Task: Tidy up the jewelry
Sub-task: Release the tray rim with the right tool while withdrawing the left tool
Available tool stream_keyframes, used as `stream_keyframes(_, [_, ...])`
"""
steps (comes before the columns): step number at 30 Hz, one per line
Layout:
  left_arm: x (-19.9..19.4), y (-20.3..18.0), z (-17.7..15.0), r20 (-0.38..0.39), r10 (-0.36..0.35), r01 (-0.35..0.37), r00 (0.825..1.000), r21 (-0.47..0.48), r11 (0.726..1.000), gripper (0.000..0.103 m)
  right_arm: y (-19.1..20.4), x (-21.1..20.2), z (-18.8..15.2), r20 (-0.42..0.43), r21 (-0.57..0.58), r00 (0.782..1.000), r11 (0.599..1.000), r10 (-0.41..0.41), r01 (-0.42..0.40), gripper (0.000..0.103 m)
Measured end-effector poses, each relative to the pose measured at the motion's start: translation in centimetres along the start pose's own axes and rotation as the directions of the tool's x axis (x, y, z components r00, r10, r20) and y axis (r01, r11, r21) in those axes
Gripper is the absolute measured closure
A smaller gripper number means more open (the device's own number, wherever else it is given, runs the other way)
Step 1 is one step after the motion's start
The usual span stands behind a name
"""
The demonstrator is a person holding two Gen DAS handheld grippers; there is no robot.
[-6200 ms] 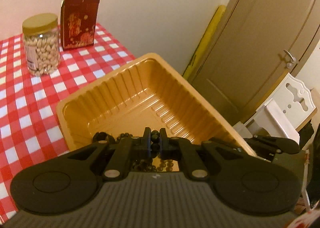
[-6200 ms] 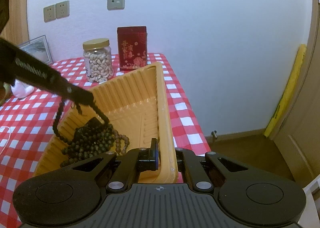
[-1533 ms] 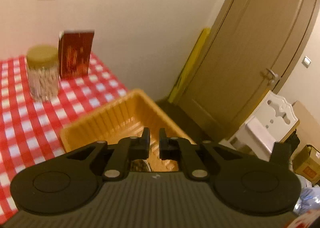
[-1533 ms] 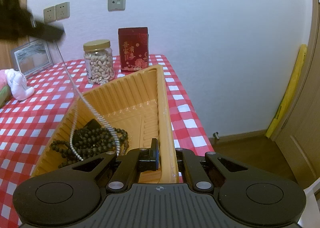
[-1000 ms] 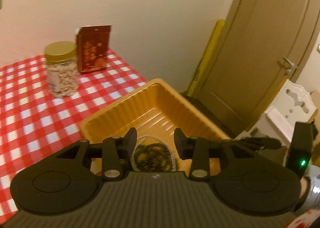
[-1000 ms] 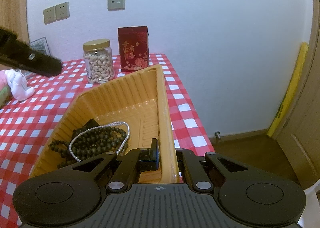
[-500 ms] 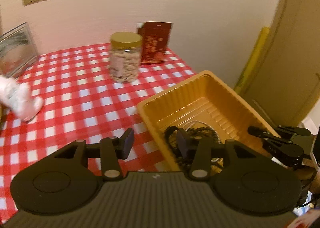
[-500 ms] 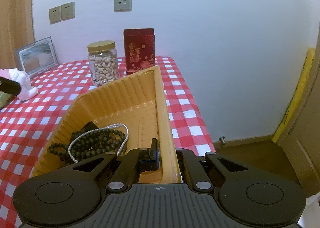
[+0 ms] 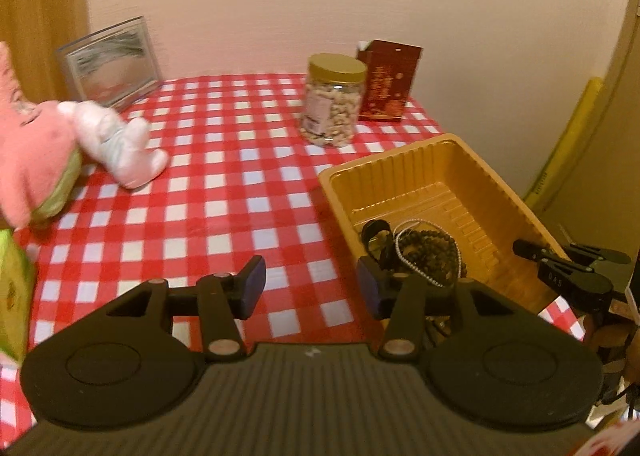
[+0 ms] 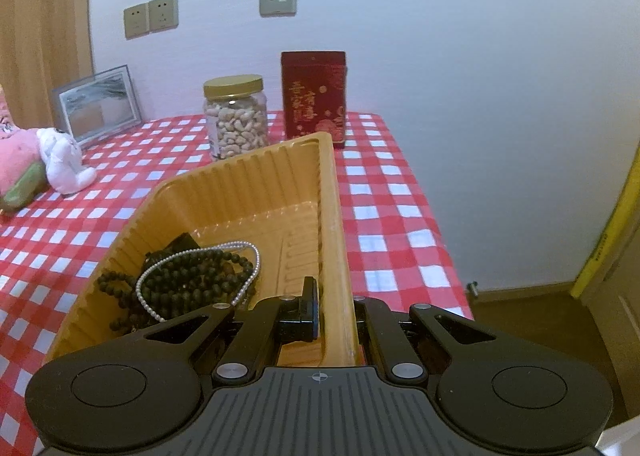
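An orange plastic tray stands at the right end of the checked table. Inside it lie dark bead strings with a white pearl string on top. My right gripper is shut on the tray's near right wall. In the left wrist view the tray sits to the right, with the beads in its near corner and the right gripper at its rim. My left gripper hovers over bare tablecloth left of the tray. Its jaws are opening and nothing is between them.
A jar of nuts and a red box stand behind the tray. A white plush, a pink plush and a picture frame are at the far left. The table edge runs just right of the tray.
The pearl string dropped from the left gripper into the tray. The left gripper then swung left, away from the tray, with its jaws spreading. The right gripper kept its hold.
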State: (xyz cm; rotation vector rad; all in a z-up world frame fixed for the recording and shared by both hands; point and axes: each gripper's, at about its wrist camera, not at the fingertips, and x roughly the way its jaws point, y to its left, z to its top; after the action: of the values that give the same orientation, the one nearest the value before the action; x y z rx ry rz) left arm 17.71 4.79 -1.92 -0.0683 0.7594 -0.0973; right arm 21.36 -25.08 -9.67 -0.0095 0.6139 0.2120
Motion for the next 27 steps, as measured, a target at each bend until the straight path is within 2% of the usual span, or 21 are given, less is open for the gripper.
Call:
stream_keyframes(6, [-0.4, 0.5, -1.0, -0.008, 0.071, -0.072, 0.997, -0.054, 0.996, 0.054, -0.3, 1.5, 0.4, -0.006, 0.002, 1.000, 1.000, 0.031, -0.031, 0.099])
stream_keyframes(8, [-0.5, 0.6, -1.3, -0.010, 0.092, -0.093, 0.996, -0.069, 0.993, 0.050, -0.6, 1.9, 0.3, -0.016, 0.013, 0.999, 0.999, 0.043, -0.043, 0.099])
stream_keyframes(12, [-0.7, 0.4, -2.1, -0.019, 0.137, -0.139, 0.990, -0.081, 0.987, 0.048, -1.3, 2.3, -0.2, -0.025, 0.036, 0.997, 0.997, 0.069, -0.068, 0.099])
stream_keyframes(16, [-1.3, 0.2, -3.0, -0.024, 0.165, -0.166, 0.986, -0.107, 0.980, 0.041, -2.6, 2.5, -0.3, -0.032, 0.117, 0.994, 0.988, 0.108, -0.103, 0.099])
stream_keyframes(20, [-1.8, -0.2, -3.7, -0.025, 0.194, -0.196, 0.981, -0.111, 0.974, 0.037, -2.8, 2.5, -0.5, -0.055, 0.117, 0.991, 0.987, 0.120, -0.113, 0.097])
stream_keyframes(21, [-2.0, -0.2, -3.9, -0.024, 0.202, -0.203, 0.979, -0.113, 0.973, 0.036, -3.0, 2.4, -0.7, -0.054, 0.121, 0.989, 0.984, 0.135, -0.128, 0.088])
stream_keyframes(22, [-2.2, -0.4, -4.1, -0.021, 0.208, -0.209, 0.978, -0.115, 0.971, 0.034, -3.2, 2.3, -0.8, -0.053, 0.127, 0.988, 0.982, 0.144, -0.136, 0.063])
stream_keyframes(23, [-2.3, -0.5, -4.3, -0.019, 0.216, -0.216, 0.976, -0.117, 0.969, 0.032, -3.5, 2.0, -1.0, -0.040, 0.139, 0.989, 0.981, 0.141, -0.135, 0.047])
stream_keyframes(24, [-2.5, -0.6, -4.6, -0.018, 0.224, -0.224, 0.974, -0.119, 0.967, 0.031, -3.8, 1.5, -1.1, -0.008, 0.157, 0.992, 0.980, 0.126, -0.123, 0.026])
stream_keyframes(25, [-2.6, -0.8, -4.8, -0.017, 0.232, -0.233, 0.972, -0.121, 0.965, 0.029, -4.1, 0.9, -1.2, 0.026, 0.171, 0.993, 0.978, 0.116, -0.119, 0.023])
stream_keyframes(27, [-2.9, -1.2, -5.3, -0.016, 0.246, -0.246, 0.969, -0.123, 0.961, 0.028, -4.6, 0.4, -1.1, 0.029, 0.178, 0.993, 0.977, 0.113, -0.116, 0.023])
